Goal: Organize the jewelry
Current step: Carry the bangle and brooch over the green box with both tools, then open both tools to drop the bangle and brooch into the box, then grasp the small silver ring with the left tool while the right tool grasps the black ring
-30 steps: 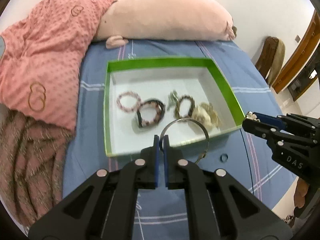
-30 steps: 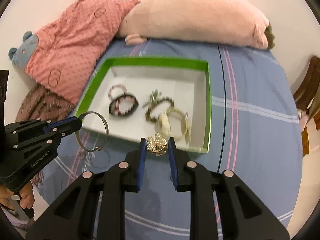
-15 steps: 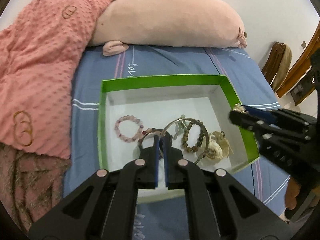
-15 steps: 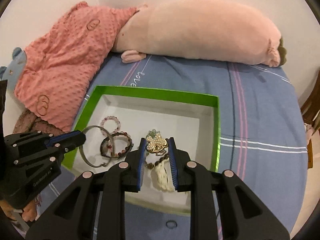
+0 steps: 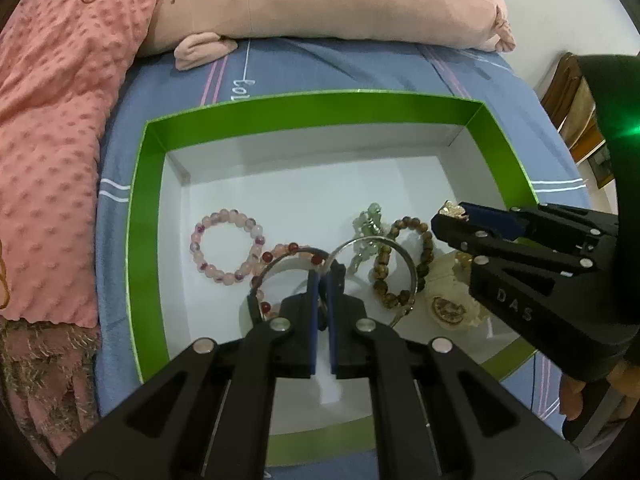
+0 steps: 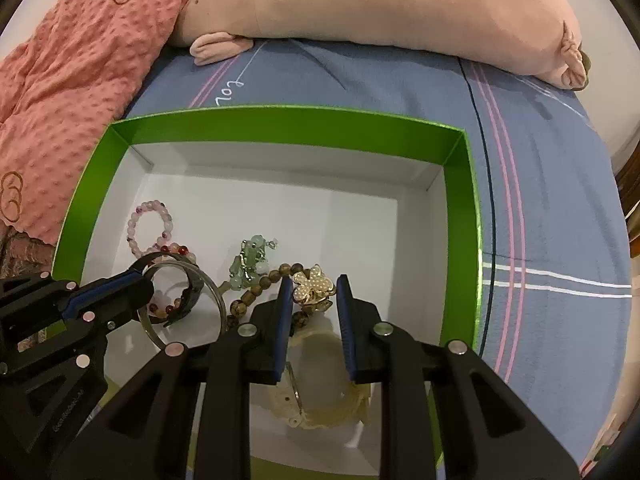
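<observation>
Thin silver bangle (image 5: 404, 264) (plain, unbeaded)

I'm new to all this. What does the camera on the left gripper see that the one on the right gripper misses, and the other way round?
Only the left wrist view shows the wooden chair at the bedside and the person's fingers under the right gripper.

Only the right wrist view shows the pearl flower brooch from the front, between the right gripper's pads.

Both show the green box on the blue bedsheet, the pink bead bracelet, the brown bead bracelet, the left gripper shut on the silver bangle, the pink blanket and the pink plush pillow.
</observation>
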